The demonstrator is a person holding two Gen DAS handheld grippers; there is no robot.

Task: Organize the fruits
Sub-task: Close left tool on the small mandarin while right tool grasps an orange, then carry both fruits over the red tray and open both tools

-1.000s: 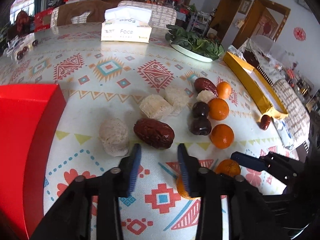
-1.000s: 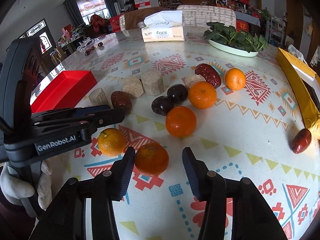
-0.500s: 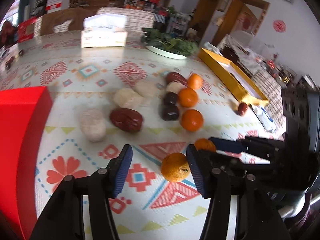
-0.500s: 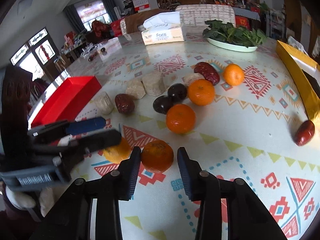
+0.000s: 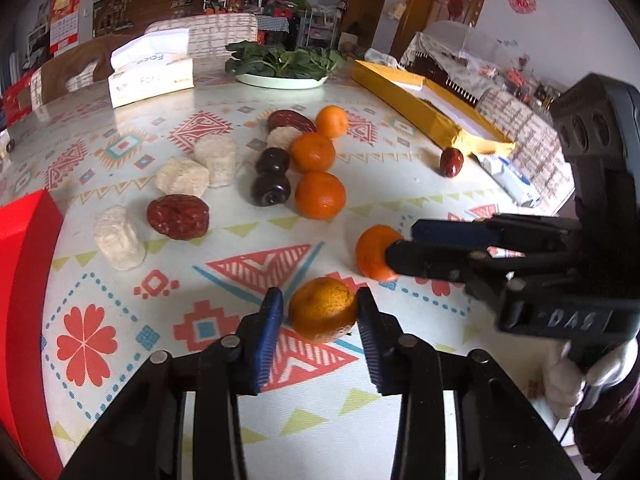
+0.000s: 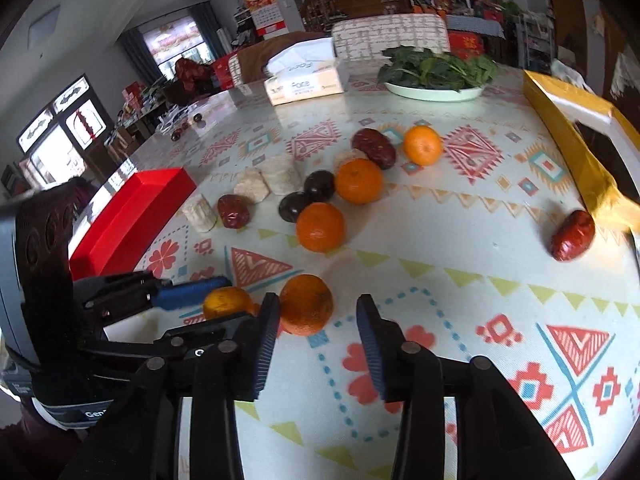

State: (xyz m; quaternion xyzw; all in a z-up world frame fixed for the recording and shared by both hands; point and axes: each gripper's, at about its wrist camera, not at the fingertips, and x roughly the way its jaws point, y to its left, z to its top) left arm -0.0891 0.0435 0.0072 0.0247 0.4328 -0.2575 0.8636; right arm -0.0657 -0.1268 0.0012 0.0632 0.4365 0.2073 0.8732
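My left gripper (image 5: 320, 332) is closing its jaws on a yellowish mandarin (image 5: 323, 314) that rests on the patterned tablecloth (image 5: 224, 364), and both blue pads touch its sides. My right gripper (image 6: 318, 332) is opening. A darker orange mandarin (image 6: 306, 304) lies between its fingers against the left one, with a gap to the right one. In the left wrist view the right gripper (image 5: 400, 240) comes in from the right with that mandarin (image 5: 374, 252) at its tips. Three more mandarins (image 5: 320, 195), dark plums (image 5: 271, 192) and red dates (image 5: 178, 216) lie further back.
Pale rice-cake blocks (image 5: 118, 238) lie among the fruit. A red box (image 5: 24, 280) stands at the left and a yellow box (image 5: 424, 104) at the right, with a lone red date (image 5: 452, 162) beside it. A tissue box (image 5: 150, 78) and a plate of greens (image 5: 284, 80) stand at the back.
My left gripper swung right from the red date to the yellowish mandarin and closed around it. My right gripper closed on its mandarin, then widened again.
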